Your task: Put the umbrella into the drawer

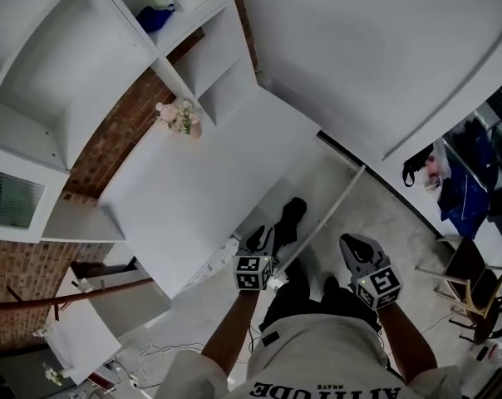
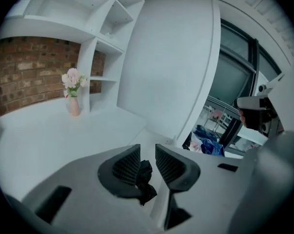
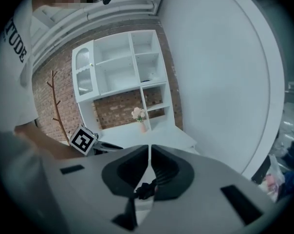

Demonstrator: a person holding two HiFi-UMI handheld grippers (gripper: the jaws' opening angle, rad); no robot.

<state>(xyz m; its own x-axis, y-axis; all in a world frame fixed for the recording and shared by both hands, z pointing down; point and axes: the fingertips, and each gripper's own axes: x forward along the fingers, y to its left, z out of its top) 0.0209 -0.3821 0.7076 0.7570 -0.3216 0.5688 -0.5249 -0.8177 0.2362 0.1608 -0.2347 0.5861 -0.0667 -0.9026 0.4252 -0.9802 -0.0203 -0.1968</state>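
The black folded umbrella [image 1: 291, 216] lies in the open white drawer [image 1: 322, 173], just beyond the desk's front edge. My left gripper [image 1: 262, 238] hovers above the umbrella's near end. In the left gripper view its jaws [image 2: 147, 150] stand a little apart, and the umbrella [image 2: 145, 175] shows through the gap without being pressed from both sides. My right gripper [image 1: 353, 243] hangs to the right over the drawer's front rail. Its jaws [image 3: 150, 152] are closed to a thin slit, with a small dark bit low between them.
A vase of pink flowers [image 1: 181, 116] stands on the white desk top [image 1: 193, 198] near the shelves [image 1: 93, 48]. Blue bags [image 1: 459, 185] and a chair [image 1: 471, 281] are at the right. Cables [image 1: 159, 356] lie on the floor at the lower left.
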